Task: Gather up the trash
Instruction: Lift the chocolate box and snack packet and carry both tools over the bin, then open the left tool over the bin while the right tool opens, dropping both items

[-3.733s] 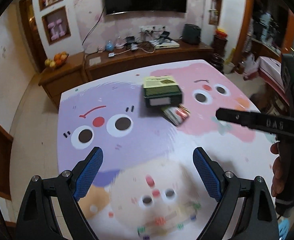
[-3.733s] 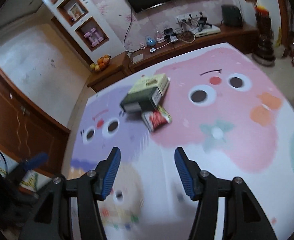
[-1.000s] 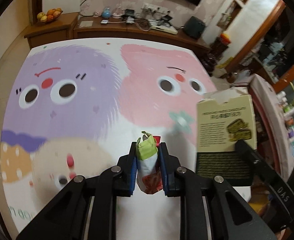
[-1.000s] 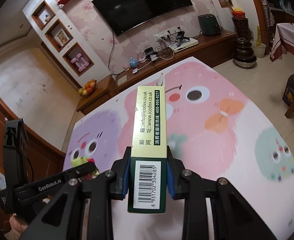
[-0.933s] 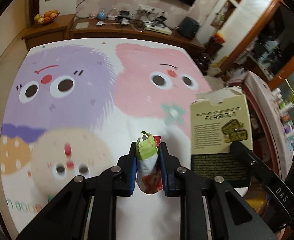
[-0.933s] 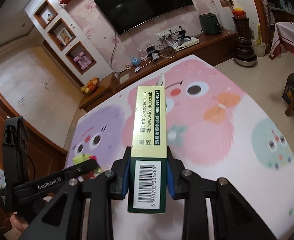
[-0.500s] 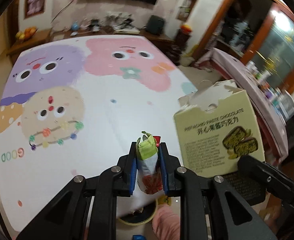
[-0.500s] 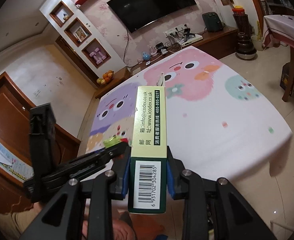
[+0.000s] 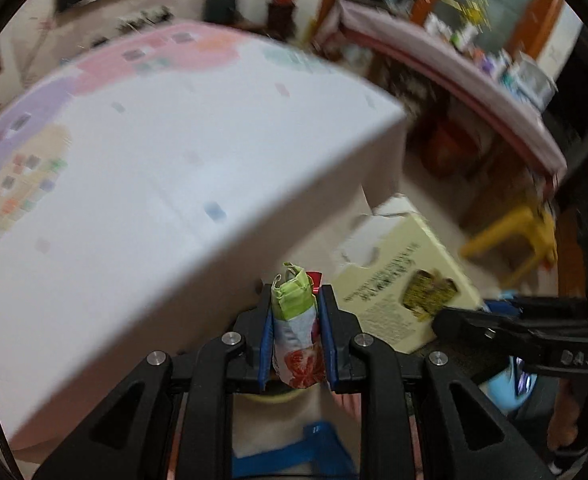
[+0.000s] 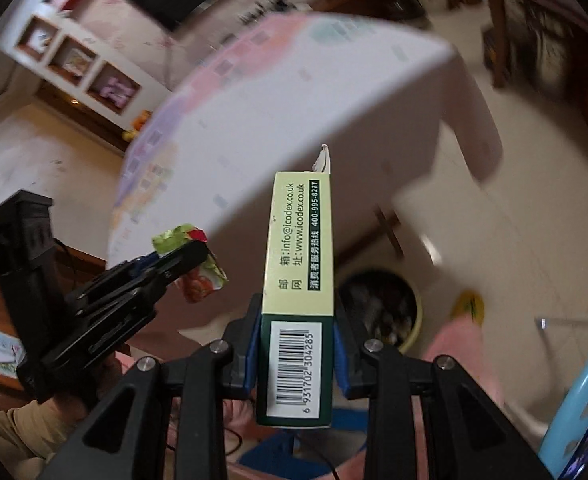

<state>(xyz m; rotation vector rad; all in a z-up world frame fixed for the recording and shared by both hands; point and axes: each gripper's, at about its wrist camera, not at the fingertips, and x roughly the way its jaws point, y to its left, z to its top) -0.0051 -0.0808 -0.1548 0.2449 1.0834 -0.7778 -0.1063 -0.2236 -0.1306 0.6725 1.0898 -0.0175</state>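
The left gripper (image 9: 298, 334) is clenched on a crumpled snack wrapper (image 9: 295, 332), green at the top and red-printed below, which stands upright between the blue pads (image 9: 267, 344); in the right wrist view that same gripper (image 10: 181, 256) sits at nine o'clock with the wrapper (image 10: 197, 276) poking out of its tip. The right gripper (image 10: 297, 356) is grasping a pale green and dark green carton (image 10: 298, 280), barcode end toward the camera, torn flap at twelve o'clock; from the left wrist the carton (image 9: 406, 292) shows at three o'clock, tilted, beside the black finger of the right gripper (image 9: 494, 328). Both pieces hang past the edge of the table (image 9: 173, 184) with its cartoon-print cloth; a yellow-rimmed bin (image 10: 386, 312) stands on the floor just right of the carton at four o'clock, its contents blurred; a blue stool (image 10: 574, 408) is at five o'clock.
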